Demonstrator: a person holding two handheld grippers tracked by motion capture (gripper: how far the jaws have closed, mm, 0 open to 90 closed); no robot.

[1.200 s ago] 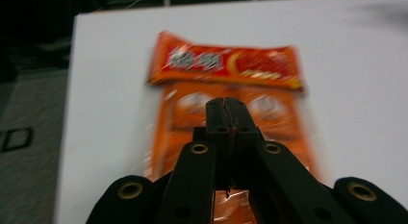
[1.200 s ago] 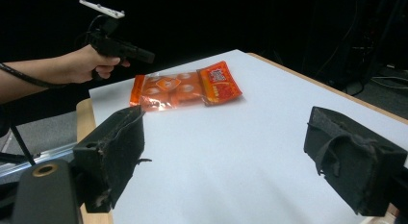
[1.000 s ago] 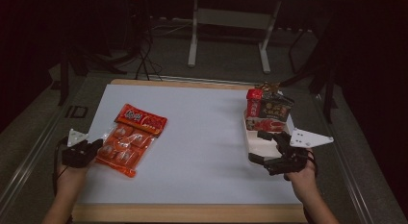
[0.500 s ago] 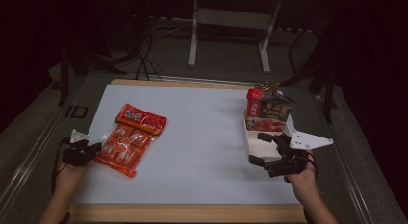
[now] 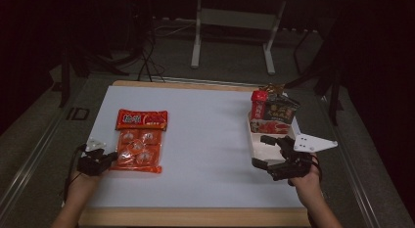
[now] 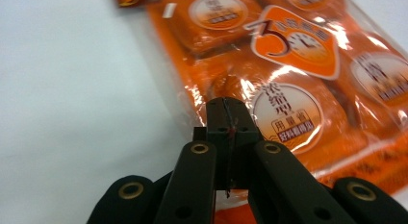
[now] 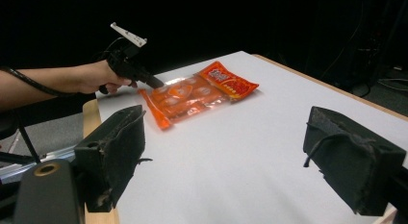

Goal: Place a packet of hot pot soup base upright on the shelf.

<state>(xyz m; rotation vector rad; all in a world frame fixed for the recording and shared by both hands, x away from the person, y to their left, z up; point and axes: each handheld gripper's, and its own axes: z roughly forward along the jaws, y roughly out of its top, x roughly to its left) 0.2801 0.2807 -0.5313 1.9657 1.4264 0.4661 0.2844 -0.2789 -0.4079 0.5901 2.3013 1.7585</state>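
Note:
An orange packet [image 5: 139, 140] of several wrapped pieces lies flat on the left of the white table top. My left gripper [image 5: 111, 156] is shut on its near left edge. In the left gripper view the jaws [image 6: 226, 118] meet on the packet's [image 6: 298, 65] clear film border. The right gripper view shows that gripper [image 7: 156, 83] at the packet's [image 7: 192, 96] edge, held by a hand. My right gripper [image 5: 262, 150] rests at the right with its jaws wide open and nothing between them [image 7: 226, 152].
A white tray [image 5: 259, 147] at the right holds a red container [image 5: 258, 103] and a dark noodle bowl [image 5: 280, 110] at its far end. The right gripper's jaws lie over the tray's near part. A wooden rim [image 5: 195, 216] edges the table in front.
The packet has swung round from a tilted lie to square with the table, held by my left gripper, which shifted slightly nearer. The right gripper has hardly moved.

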